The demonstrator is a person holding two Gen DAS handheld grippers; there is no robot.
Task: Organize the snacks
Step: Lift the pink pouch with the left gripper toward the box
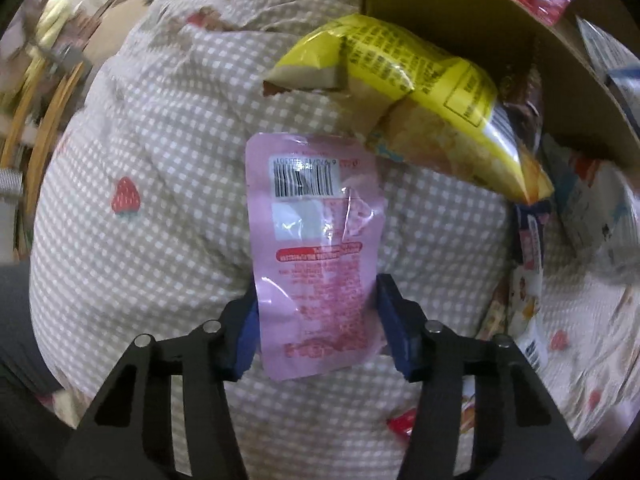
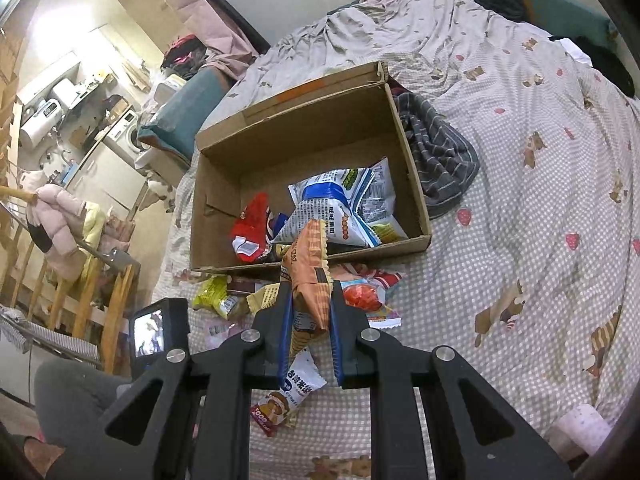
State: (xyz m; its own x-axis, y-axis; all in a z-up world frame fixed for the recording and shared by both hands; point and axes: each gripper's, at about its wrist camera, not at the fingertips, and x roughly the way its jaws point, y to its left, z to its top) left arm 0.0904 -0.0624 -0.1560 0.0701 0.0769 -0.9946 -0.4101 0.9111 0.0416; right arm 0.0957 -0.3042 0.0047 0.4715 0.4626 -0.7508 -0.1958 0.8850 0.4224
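My left gripper [image 1: 316,320] is shut on a pink snack pouch [image 1: 316,240], back side up with a barcode, held over the checked bedspread. A yellow snack bag [image 1: 420,92] lies just beyond it against the cardboard box wall [image 1: 460,12]. My right gripper [image 2: 310,312] is shut on an orange snack packet [image 2: 310,276], held upright just in front of the open cardboard box [image 2: 224,184]. The box holds a blue-and-white bag [image 2: 340,204] and a red packet [image 2: 252,224].
Loose snacks lie on the bedspread in front of the box: a yellow bag [image 2: 212,292], a red-and-white packet [image 2: 360,292], a white packet [image 2: 288,400]. A striped cloth [image 2: 440,152] lies right of the box. A wooden rail [image 2: 116,300] stands at the bed's left.
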